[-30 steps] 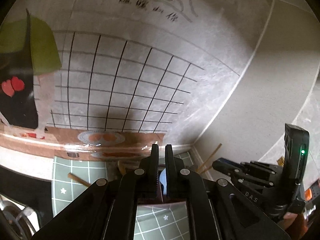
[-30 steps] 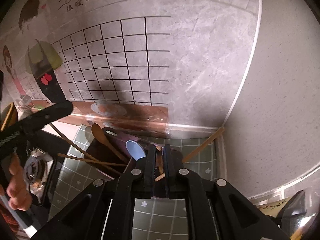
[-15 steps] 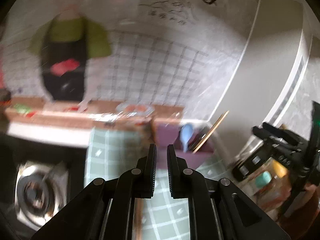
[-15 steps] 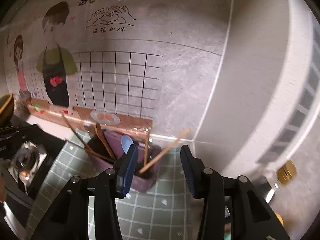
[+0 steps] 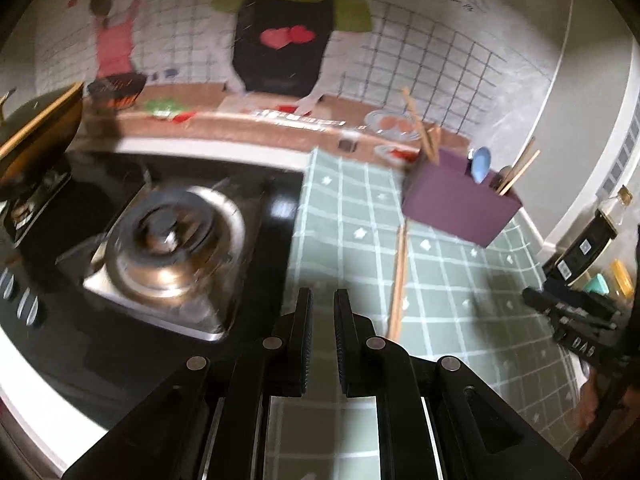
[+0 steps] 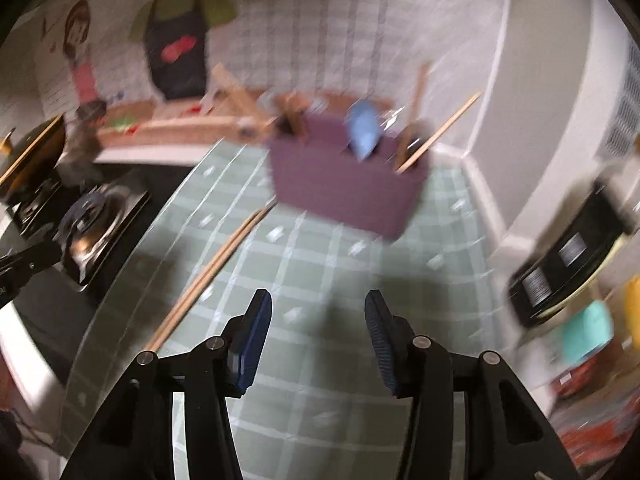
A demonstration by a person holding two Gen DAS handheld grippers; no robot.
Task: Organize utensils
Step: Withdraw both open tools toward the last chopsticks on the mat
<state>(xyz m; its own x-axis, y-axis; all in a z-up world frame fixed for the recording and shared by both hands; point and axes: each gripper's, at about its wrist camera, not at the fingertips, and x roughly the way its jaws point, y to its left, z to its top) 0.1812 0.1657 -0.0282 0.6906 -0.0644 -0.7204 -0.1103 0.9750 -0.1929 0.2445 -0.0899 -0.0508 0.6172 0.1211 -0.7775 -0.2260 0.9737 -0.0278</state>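
A purple utensil box (image 5: 456,204) stands on the green checked mat (image 5: 460,280) by the back wall. It holds a blue spoon (image 5: 480,164) and several wooden utensils. A pair of wooden chopsticks (image 5: 398,280) lies on the mat in front of the box, also seen as chopsticks (image 6: 212,276) left of my right gripper. My left gripper (image 5: 320,308) hangs over the mat's left edge, its jaws a narrow gap apart with nothing between. My right gripper (image 6: 318,312) faces the box (image 6: 344,188), its jaws opening wide and empty.
A gas burner (image 5: 168,240) sits in the black hob left of the mat, with a wok (image 5: 36,132) behind it. A dark bottle (image 6: 568,272) and small coloured items stand at the right by the corner. The right gripper (image 5: 532,296) shows at the left view's right edge.
Both grippers have drawn back and down from the purple box. The right jaws went from shut to wide apart. The left view has swung left to take in the hob.
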